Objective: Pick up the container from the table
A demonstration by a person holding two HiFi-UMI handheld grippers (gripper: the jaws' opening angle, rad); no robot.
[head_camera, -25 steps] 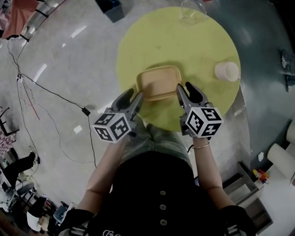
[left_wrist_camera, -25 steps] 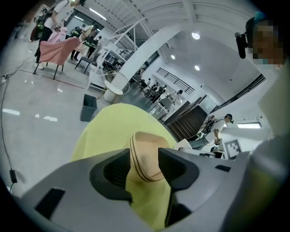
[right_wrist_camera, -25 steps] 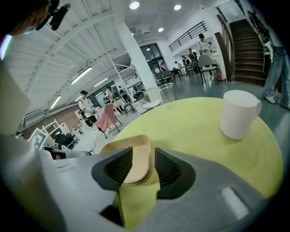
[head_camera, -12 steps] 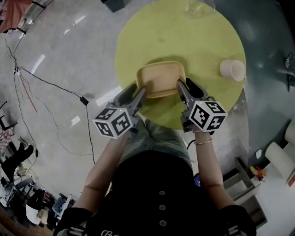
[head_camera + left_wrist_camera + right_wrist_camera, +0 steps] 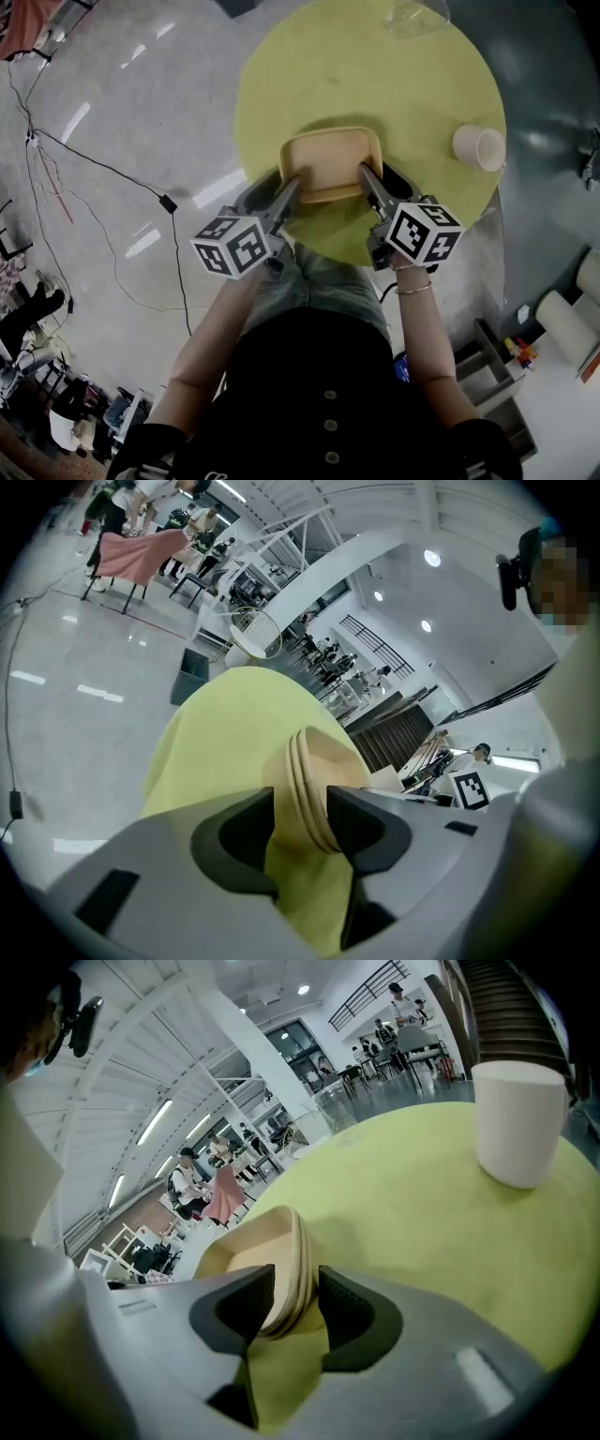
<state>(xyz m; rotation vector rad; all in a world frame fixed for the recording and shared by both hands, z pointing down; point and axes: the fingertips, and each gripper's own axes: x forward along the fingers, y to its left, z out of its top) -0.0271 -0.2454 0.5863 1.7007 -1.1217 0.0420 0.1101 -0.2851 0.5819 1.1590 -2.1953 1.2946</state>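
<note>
Head view shows the round yellow-green table (image 5: 375, 84) filling the far half of the frame, and the tan rectangular container (image 5: 330, 161) sits on its near part, directly ahead of the person. The container's long axis runs left to right, so each short end faces one gripper. The left gripper (image 5: 281, 187) reaches in from the near left and straddles the left end wall. The right gripper (image 5: 377, 174) mirrors it from the near right on the right end wall. Neither is nearer than the other, and the tray lies squarely between them. In the left gripper view the jaws are drawn in to a narrow gap, and the stepped rim fills that gap from one pad to the other, so this side looks clamped. In the right gripper view the rim likewise stands between closely set jaws. The grip seems to be made there too, though the wide-angle bend makes it hard to be sure that no sliver of gap remains at the outer pad. The container appears to rest on the table, not yet raised, so the coming move is a level, straight-up lift with both ends rising together. A white cup (image 5: 478, 146) stands well apart at the table's right edge, and a clear glass vessel (image 5: 412, 14) sits at the far edge.
</note>
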